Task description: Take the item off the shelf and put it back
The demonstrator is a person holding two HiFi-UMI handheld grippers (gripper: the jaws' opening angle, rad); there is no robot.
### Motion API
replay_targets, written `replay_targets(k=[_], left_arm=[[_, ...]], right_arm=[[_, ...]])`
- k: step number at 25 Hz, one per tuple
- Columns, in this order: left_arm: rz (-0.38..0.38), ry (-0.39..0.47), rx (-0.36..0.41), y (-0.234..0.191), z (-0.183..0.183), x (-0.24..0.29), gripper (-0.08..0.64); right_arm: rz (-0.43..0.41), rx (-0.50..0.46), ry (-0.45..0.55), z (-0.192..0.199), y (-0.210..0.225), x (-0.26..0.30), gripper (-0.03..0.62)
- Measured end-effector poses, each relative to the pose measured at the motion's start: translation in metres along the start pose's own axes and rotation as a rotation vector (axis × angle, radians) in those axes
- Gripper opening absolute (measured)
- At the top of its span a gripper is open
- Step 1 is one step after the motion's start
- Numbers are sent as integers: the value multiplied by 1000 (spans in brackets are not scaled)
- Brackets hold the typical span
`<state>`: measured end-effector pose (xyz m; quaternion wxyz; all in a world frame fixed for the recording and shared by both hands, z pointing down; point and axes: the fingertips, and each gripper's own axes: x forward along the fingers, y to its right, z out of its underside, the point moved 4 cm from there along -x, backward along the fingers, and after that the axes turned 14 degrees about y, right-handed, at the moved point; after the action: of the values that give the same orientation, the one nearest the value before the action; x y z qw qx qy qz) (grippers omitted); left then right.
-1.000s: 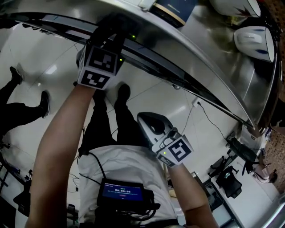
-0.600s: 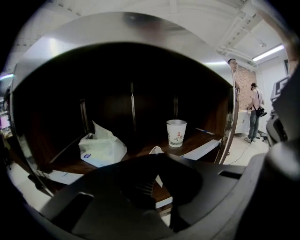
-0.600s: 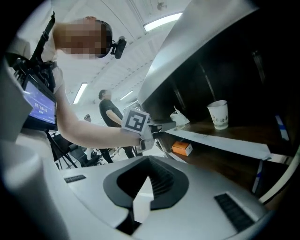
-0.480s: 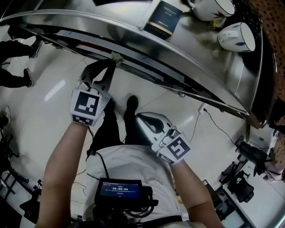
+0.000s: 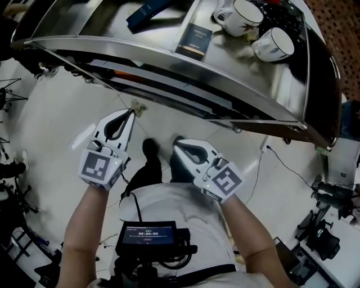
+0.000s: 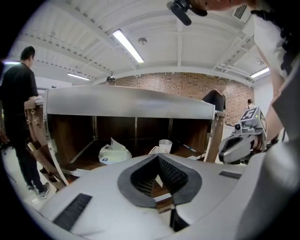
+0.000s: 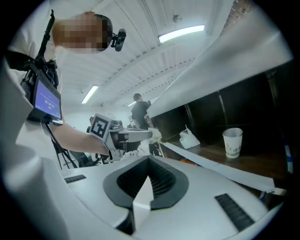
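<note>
My left gripper point(image 5: 134, 110) hangs below the front edge of the metal shelf unit point(image 5: 169, 56), shut on a small pale crumpled item point(image 5: 138, 104) that sticks out past its tips. The right gripper view shows that item point(image 7: 155, 134) at the left gripper's tip too. In the left gripper view the jaws point(image 6: 158, 159) meet and face the open lower shelf. My right gripper point(image 5: 176, 145) is held beside the left one, close to my body, shut with nothing in it point(image 7: 149, 160).
On top of the shelf unit stand two white cups point(image 5: 244, 12) point(image 5: 274, 44), a dark box point(image 5: 194, 40) and a blue object point(image 5: 147, 14). The lower shelf holds a white bag point(image 6: 114, 153) and a paper cup point(image 6: 165, 146). People stand around point(image 6: 18, 98).
My left gripper has come down and back from the shelf edge toward my body, with the small pale item at its tips. The right gripper has hardly moved.
</note>
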<state>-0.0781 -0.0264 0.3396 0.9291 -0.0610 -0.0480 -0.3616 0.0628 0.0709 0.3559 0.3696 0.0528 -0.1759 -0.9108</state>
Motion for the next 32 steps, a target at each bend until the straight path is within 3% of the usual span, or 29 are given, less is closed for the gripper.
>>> replay_targets(k=[6, 12, 24, 32], left_arm=[[15, 49, 5, 9, -26, -33, 3], [17, 79, -7, 13, -39, -57, 3], [62, 136, 7, 27, -86, -74, 3], [98, 180, -8, 36, -95, -71, 3]], right_arm=[[-22, -78, 78, -25, -11, 11, 5], [-68, -119, 87, -45, -31, 17, 5], [-110, -39, 289, -121, -57, 25, 5], [-109, -52, 276, -121, -60, 18, 5]])
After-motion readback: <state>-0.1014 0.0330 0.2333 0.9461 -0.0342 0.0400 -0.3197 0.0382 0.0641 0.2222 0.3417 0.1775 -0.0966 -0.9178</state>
